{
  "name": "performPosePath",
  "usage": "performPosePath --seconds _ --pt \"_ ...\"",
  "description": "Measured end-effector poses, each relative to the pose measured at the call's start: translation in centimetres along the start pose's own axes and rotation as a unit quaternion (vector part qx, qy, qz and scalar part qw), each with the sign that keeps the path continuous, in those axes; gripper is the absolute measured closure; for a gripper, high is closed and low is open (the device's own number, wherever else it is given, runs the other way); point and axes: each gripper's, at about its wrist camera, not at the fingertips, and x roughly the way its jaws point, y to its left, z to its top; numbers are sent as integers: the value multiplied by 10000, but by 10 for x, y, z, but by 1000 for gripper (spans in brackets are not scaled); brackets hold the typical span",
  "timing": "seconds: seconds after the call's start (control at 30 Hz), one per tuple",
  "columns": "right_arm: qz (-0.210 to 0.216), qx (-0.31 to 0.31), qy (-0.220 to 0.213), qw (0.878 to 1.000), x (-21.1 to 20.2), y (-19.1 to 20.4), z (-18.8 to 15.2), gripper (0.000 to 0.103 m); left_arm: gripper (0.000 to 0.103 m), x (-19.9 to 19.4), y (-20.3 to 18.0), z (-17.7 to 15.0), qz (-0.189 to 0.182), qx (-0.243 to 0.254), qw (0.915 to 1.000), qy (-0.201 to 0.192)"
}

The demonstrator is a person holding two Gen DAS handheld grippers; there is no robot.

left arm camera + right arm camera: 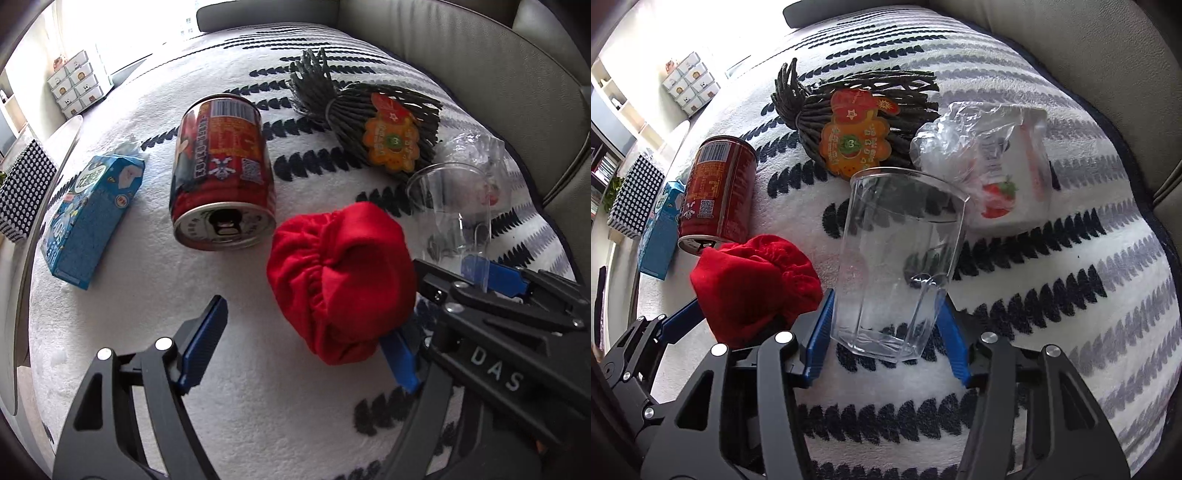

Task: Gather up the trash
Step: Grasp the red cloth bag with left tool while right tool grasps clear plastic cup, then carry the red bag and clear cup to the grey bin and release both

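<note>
Setting: a white fleece blanket [1052, 295] with rows of dark leaf marks, spread over a grey sofa [480, 66].
Clear plastic cup [901, 266]: lies on its side between the fingers of the right tongs [884, 336], long axis running away from them, mouth at the far end, flat base nearest the camera. It is faceted, see-through and empty.
Right tongs: about half open, blue pads flanking the cup's base on both sides; whether they press it cannot be told.
Red cloth [340, 280]: a crumpled, gathered bundle with an elastic-like ruffled edge, sitting toward the right finger of the left tongs [308, 332], its lower edge over that blue pad.
Left tongs: wide open, left pad well clear of the cloth; no grip shows.
Drink can [221, 173]: red, on its side beyond the left tongs, long axis pointing away, opened pull-tab end facing the camera, barcode at the far end.
Blue carton [92, 218]: a small printed box lying flat, left of the can, long axis angled away.
Dark bundle [864, 122]: green-black strands banded together, an orange cartoon label on top, beyond the cup's mouth.
Plastic bag [982, 155]: crinkled clear film over a white strawberry-printed tub, beyond the right tongs, right of the bundle.
</note>
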Motion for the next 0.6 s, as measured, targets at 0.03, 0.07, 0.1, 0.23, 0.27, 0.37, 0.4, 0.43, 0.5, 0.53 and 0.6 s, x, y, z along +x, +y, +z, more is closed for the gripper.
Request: performPosePath --seconds 0.03,0.07,0.1,0.23,0.27,0.37,0.4,0.43,0.5,0.53,0.6 --pt "-5 -29 -3 10000 -1 0 -1 51 24 3 -2 1 -43 7 10000 24" --pt "-18 -50 -16 10000 -3 -2 -1 52 24 5 -5 2 -80 21 10000 41" --pt "-37 -55 -36 10000 -5 -4 -1 52 24 7 -9 2 -99 43 9999 55" --pt "-67 28 -103 9999 -13 -18 0 52 38 11 -18 4 -247 42 9996 108" --pt "-84 39 -126 9999 -15 -21 1 52 44 11 -21 4 -351 53 9993 139" --pt "-109 62 -170 9998 -20 -27 1 52 59 8 -31 6 -298 221 9993 104" --pt "-116 60 -177 9998 -21 -28 1 52 61 7 -33 5 -258 278 9992 90" --pt "-119 55 -182 9997 -22 -29 1 52 63 6 -33 4 -254 279 9993 85" --pt "-120 46 -194 9997 -24 -29 -1 52 64 3 -29 3 -255 235 9994 86" --pt "-122 33 -199 9997 -25 -28 -2 52 65 0 -26 1 -207 212 9995 77" --pt "-101 -5 -199 9998 -27 -25 -5 52 65 -5 -18 -3 -116 159 9998 62"
